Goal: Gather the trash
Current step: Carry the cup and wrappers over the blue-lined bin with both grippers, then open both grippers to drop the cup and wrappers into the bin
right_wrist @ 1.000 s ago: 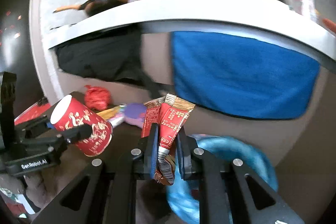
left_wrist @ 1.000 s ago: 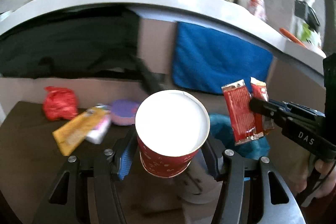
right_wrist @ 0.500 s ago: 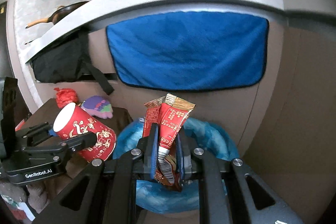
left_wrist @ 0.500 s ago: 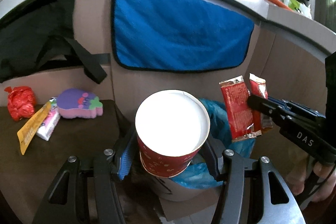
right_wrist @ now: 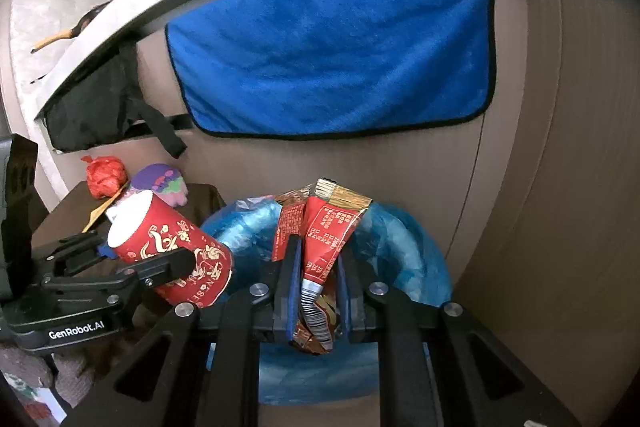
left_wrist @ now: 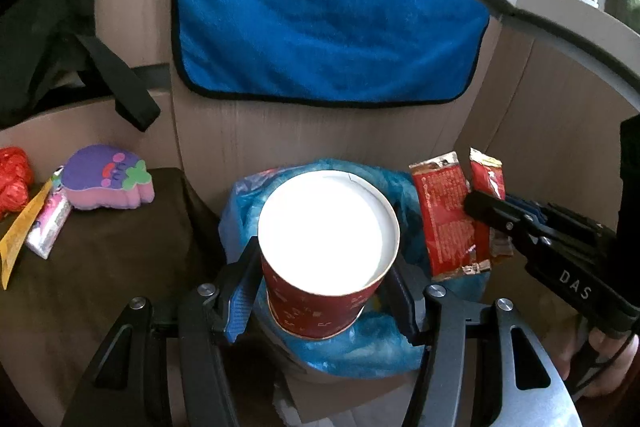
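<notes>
My left gripper (left_wrist: pixel 326 267) is shut on a red paper cup (left_wrist: pixel 328 239) with a white inside, held over the bin lined with a blue plastic bag (left_wrist: pixel 360 351). The cup also shows in the right wrist view (right_wrist: pixel 172 255), tilted. My right gripper (right_wrist: pixel 318 259) is shut on red snack wrappers (right_wrist: pixel 324 227), held above the same blue-lined bin (right_wrist: pixel 412 259). The wrappers also show in the left wrist view (left_wrist: pixel 452 211), right of the cup. The bin's inside is mostly hidden by the cup and wrappers.
A dark brown table (left_wrist: pixel 100 267) at the left holds a purple plush toy (left_wrist: pixel 106 179), a pink packet (left_wrist: pixel 48 227), a yellow wrapper (left_wrist: pixel 20 231) and a red crumpled bag (left_wrist: pixel 12 175). A blue towel (left_wrist: pixel 328 27) hangs on the cabinet behind the bin.
Both grippers have swung right from the table to over the blue-lined bin, still holding the cup and the wrappers. The bin has come closer beneath them.
</notes>
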{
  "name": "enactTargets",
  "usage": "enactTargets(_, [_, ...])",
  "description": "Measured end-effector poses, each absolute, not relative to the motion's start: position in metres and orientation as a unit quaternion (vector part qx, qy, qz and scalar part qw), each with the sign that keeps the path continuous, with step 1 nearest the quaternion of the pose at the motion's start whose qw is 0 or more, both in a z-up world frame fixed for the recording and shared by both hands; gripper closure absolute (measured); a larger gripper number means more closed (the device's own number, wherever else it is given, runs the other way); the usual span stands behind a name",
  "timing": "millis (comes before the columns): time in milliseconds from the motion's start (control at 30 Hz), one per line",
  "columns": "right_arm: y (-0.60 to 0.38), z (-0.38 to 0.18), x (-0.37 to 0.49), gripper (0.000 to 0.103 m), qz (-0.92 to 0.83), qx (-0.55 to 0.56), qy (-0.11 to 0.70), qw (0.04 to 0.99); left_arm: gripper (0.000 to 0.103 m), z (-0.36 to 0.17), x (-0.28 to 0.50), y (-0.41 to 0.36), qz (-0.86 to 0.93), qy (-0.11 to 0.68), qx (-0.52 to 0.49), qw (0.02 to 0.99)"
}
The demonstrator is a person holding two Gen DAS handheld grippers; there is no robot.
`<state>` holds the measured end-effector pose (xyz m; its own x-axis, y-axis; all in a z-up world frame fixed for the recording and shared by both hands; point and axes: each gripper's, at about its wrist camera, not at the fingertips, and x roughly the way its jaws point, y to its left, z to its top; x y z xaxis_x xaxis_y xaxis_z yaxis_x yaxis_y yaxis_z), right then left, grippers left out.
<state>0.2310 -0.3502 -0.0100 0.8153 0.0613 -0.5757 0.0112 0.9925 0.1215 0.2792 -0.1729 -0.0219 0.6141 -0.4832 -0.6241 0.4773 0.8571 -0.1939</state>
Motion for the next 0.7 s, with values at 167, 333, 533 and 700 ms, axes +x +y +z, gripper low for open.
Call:
enactTargets(167, [-0.356,-0.02,0.237,0.088,0.01,0.066,0.313,0.948,0.045,-0.029,0.291,-0.178,-0.271,0.359,-0.009,0.893])
enactTargets(333, [-0.36,-0.027,0.242,0.088,0.01,0.071,0.318,0.945,0.045,-0.038,0.296,-0.183,-0.273,0.37,-0.007,0.888])
enactTargets(533, [-0.362,-0.037,0.248,0.088,0.009,0.074,0.328,0.942,0.045,-0.041,0.3,-0.186,-0.275,0.375,-0.01,0.885])
enactTargets(700, [-0.365,-0.041,0.252,0.088,0.006,0.079,0.33,0.941,0.046,-0.025,0.308,-0.186,-0.286,0.358,-0.034,0.888])
